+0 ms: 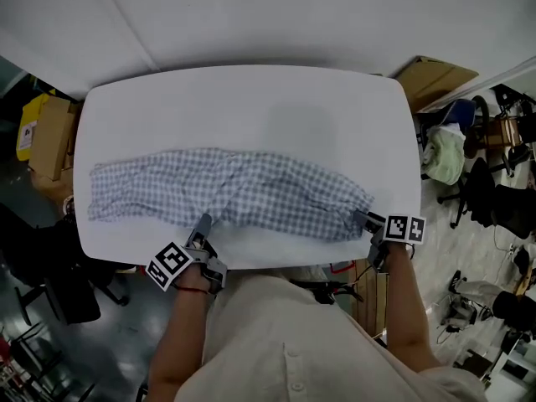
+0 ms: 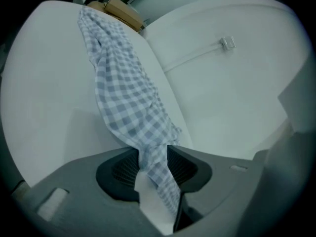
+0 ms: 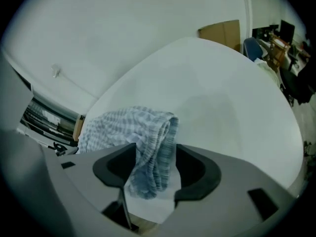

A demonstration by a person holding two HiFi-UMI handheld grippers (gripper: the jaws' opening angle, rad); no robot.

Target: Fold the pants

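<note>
Checked pants [image 1: 226, 195] lie stretched across the white table [image 1: 251, 99], with a gathered fold running between the partly spread jaws of the left gripper [image 1: 203, 224] and the bunched, ribbed end between the widely spread jaws of the right gripper [image 1: 361, 219].

The pants [image 1: 226, 195] lie left to right across the near half of the table [image 1: 251, 99]. A cardboard box [image 1: 50, 136] stands left of the table, a second box [image 1: 429, 78] behind its far right corner.
</note>
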